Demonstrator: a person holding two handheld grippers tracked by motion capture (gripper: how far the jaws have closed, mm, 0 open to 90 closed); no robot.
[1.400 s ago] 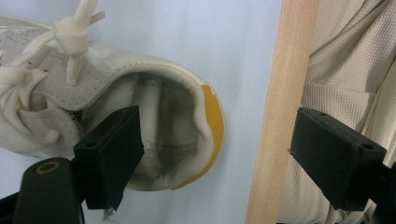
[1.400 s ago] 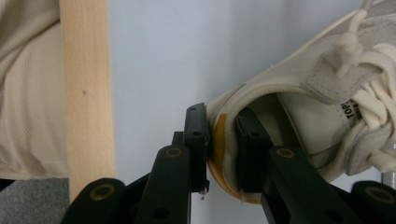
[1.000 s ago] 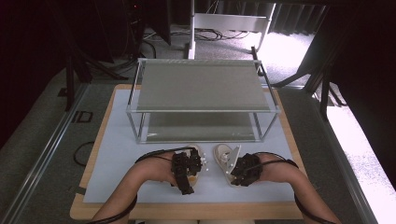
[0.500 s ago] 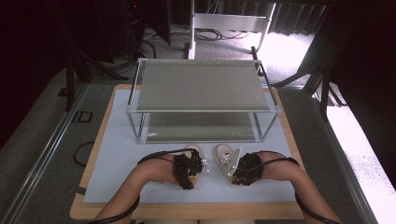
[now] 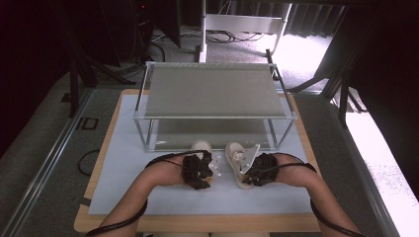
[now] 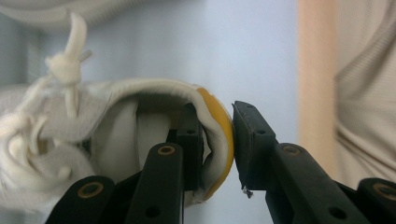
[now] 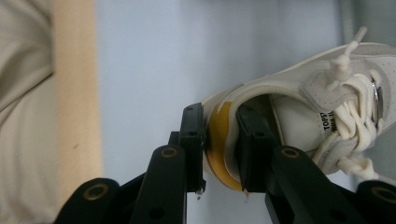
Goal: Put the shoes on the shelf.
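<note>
Forearms come in from six o'clock, bending inward over the pale mat [image 5: 148, 168]. Hands cover most of both grippers from above. The left gripper [image 6: 217, 140] pinches the left shoe [image 6: 140, 140] by its yellow heel, one jaw inside; the right gripper [image 7: 219, 144] clamps the right shoe [image 7: 299, 116] likewise, toes toward the rack [image 5: 212, 89] at twelve.

Looks like a lab/recording rig: worktop [image 5: 94, 217] w/ pale mat [image 5: 123, 163], metal-frame shelf rack [image 5: 212, 94], loose cables on floor [image 5: 232, 35], aluminium frame rails [image 5: 44, 163], dark surroundings.
</note>
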